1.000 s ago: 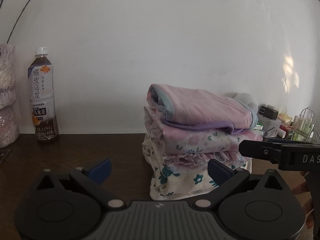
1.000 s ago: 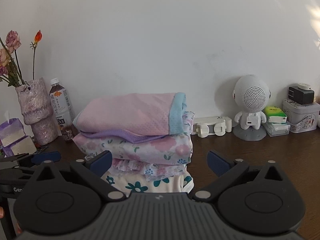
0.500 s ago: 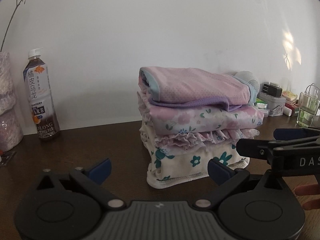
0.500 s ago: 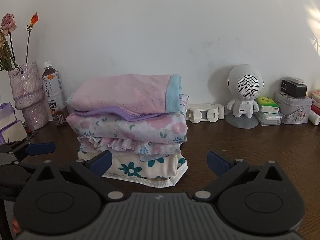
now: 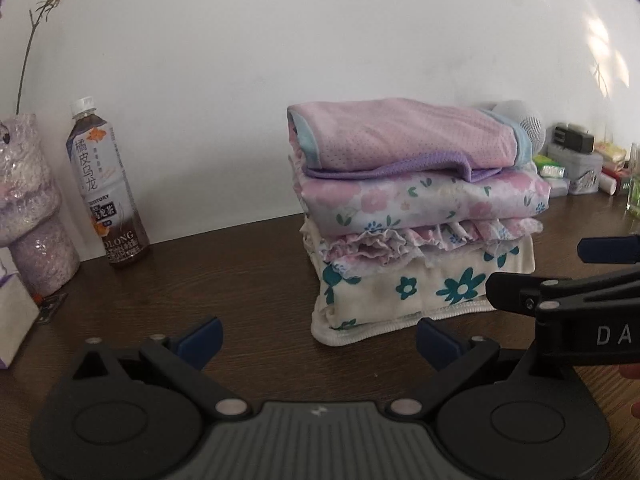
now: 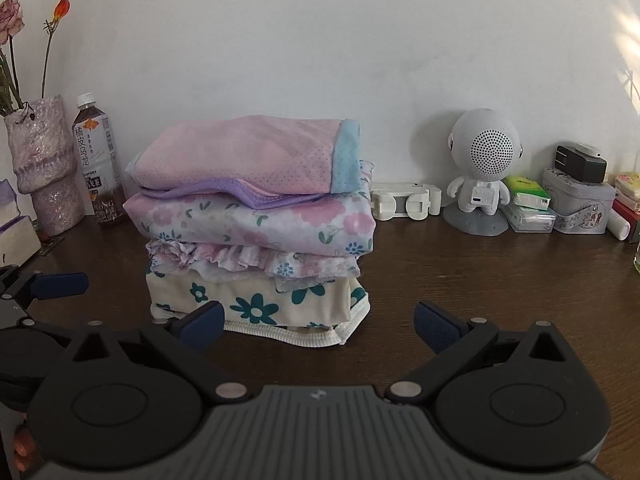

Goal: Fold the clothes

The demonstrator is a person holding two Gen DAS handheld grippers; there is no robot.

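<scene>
A stack of folded clothes (image 5: 416, 216) (image 6: 256, 224) stands on the dark wooden table (image 5: 240, 280) (image 6: 480, 272): a pink top with a blue hem uppermost, a floral piece, a frilled piece, and a cream piece with teal flowers at the bottom. My left gripper (image 5: 318, 338) is open and empty, a short way in front of the stack and to its left. My right gripper (image 6: 318, 326) is open and empty too, just in front of the stack's lower edge. The right gripper's blue-tipped fingers (image 5: 608, 249) show at the right of the left wrist view.
A tea bottle (image 5: 106, 184) (image 6: 98, 160) and a glittery vase (image 5: 30, 208) (image 6: 44, 168) with flowers stand at the back left. A white robot-shaped speaker (image 6: 482, 168), a white clip holder (image 6: 406, 201), tins and small boxes (image 6: 578, 204) line the back right wall.
Both grippers have pulled back and risen from the stack, so it looks smaller and sits lower on the table. Nothing was gripped or let go; the stack has not moved.
</scene>
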